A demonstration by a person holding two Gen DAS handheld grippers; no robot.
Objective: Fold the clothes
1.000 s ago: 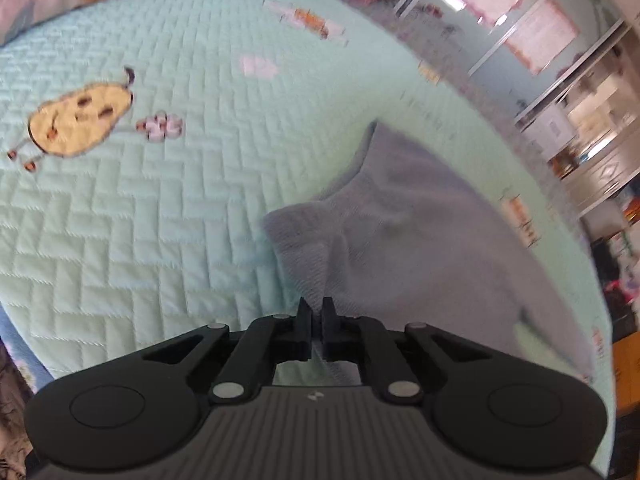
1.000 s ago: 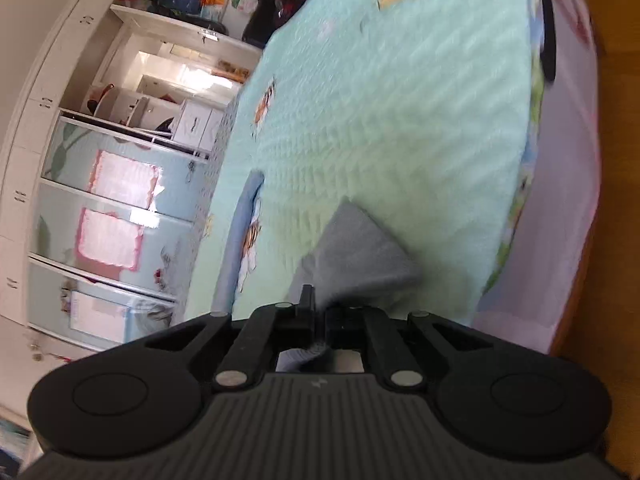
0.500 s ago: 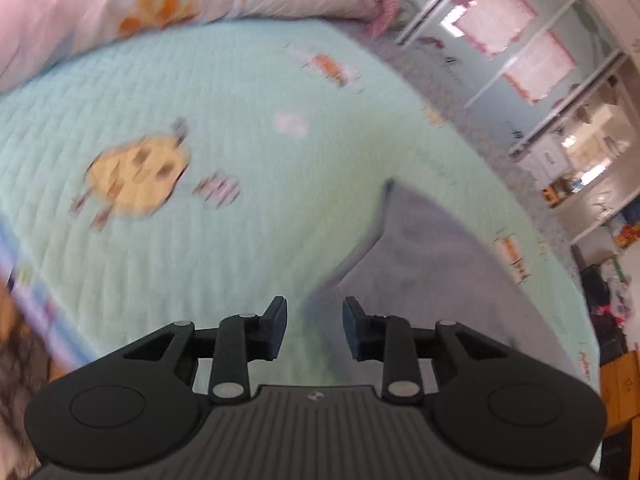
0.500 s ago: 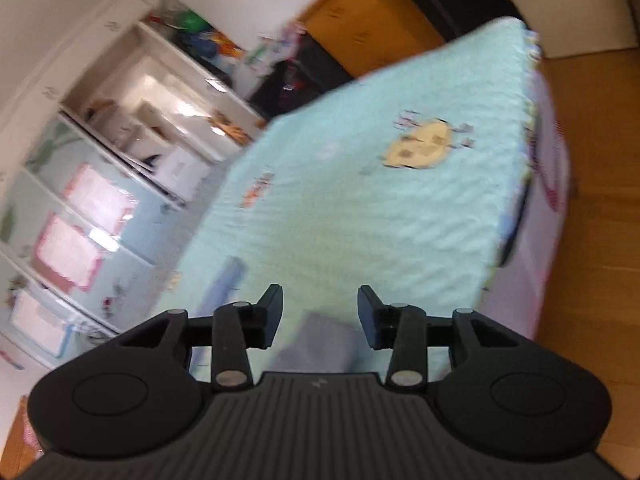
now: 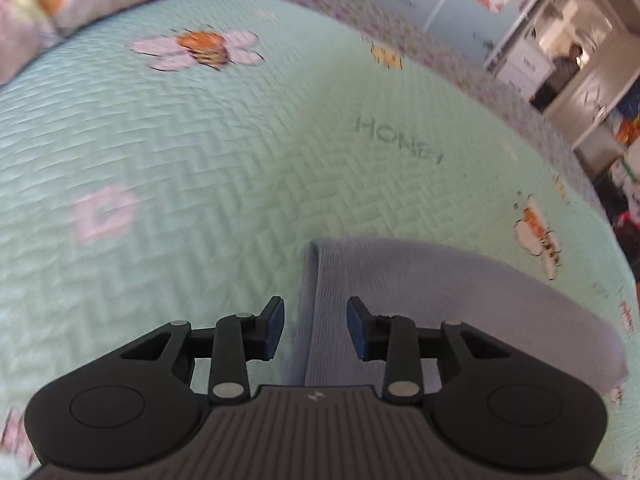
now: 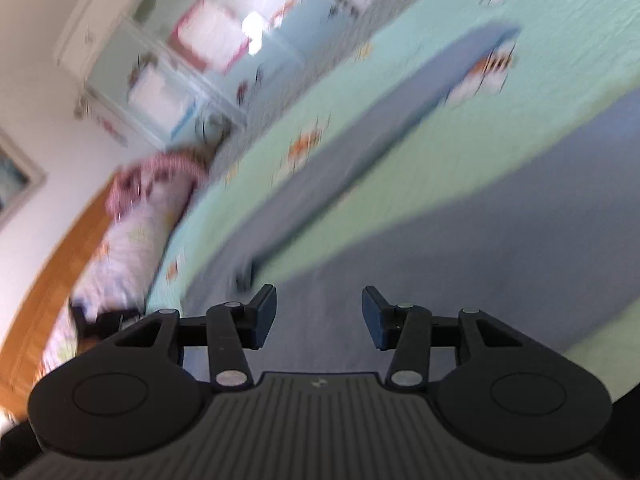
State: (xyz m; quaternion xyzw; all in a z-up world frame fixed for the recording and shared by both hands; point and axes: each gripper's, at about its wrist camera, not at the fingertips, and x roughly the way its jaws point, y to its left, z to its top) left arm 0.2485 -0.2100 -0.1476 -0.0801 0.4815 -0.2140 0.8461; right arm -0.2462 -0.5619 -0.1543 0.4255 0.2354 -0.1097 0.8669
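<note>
The blue-grey cloth (image 5: 440, 300) lies flat on the green bed cover (image 5: 200, 160), w/ one long strip (image 6: 380, 140) of it stretched far across the bed. Left gripper (image 5: 315, 328) is opening, nothing pinched; the cloth's folded edge is just under it. Right gripper (image 6: 319, 317) is opening too, empty, over the cloth. Looks like btwn folds: next, both need a fresh edge to grab.

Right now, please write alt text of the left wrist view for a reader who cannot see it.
The left gripper hangs over the folded edge of a grey-blue garment, its jaws opening and pressing on nothing. The garment lies on a mint quilt printed with bees, flowers and the word HONEY. A pink pillow is at the far left, blurred cupboards at the right.
</note>
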